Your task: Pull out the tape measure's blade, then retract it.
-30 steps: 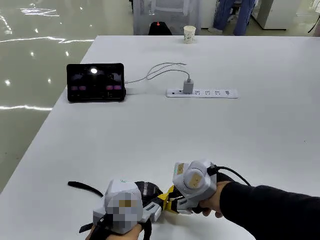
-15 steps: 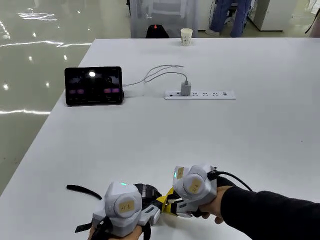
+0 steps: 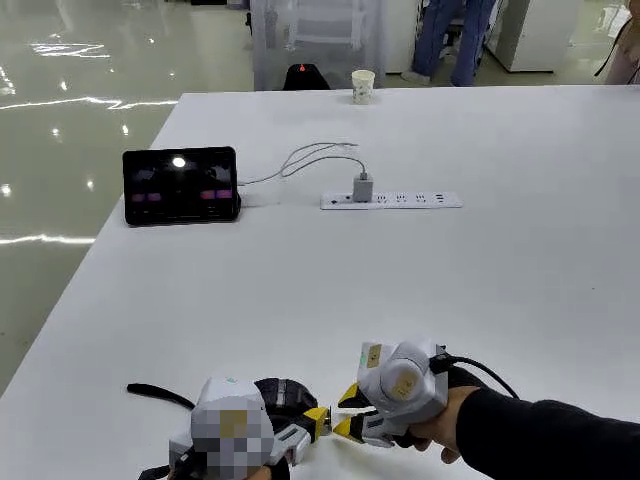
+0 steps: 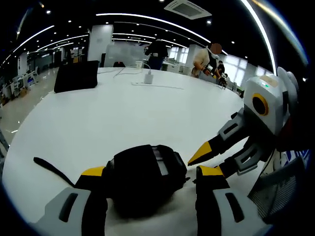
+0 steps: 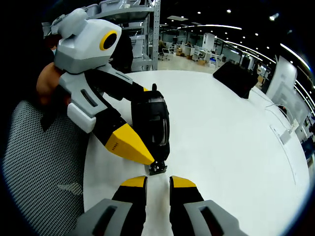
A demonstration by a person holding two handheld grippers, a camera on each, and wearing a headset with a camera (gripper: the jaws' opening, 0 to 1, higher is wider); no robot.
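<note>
A black tape measure (image 3: pixel 285 395) lies at the near edge of the white table (image 3: pixel 420 290), its black strap (image 3: pixel 155 393) trailing left. My left gripper (image 3: pixel 295 405) is shut on its body (image 4: pixel 145 179), one yellow-tipped jaw on each side. In the right gripper view the case (image 5: pixel 152 123) stands on edge, and the blade's small metal hook (image 5: pixel 157 168) pokes out at its bottom. My right gripper (image 5: pixel 158 183) sits just short of that hook, its jaws slightly apart with nothing between them. Its yellow fingertip (image 4: pixel 202 153) reaches in from the right, beside the case.
A dark tablet (image 3: pixel 180 186) stands at the far left. A white power strip (image 3: pixel 392 200) with a plugged charger (image 3: pixel 363 187) and looped cable lies mid-table. A paper cup (image 3: pixel 363 86) sits at the far edge. The table's left edge (image 3: pixel 90 290) drops to a glossy floor.
The head camera has tilted, shifting the whole picture down. My right gripper has edged slightly right, away from the tape measure. My left gripper keeps its hold.
</note>
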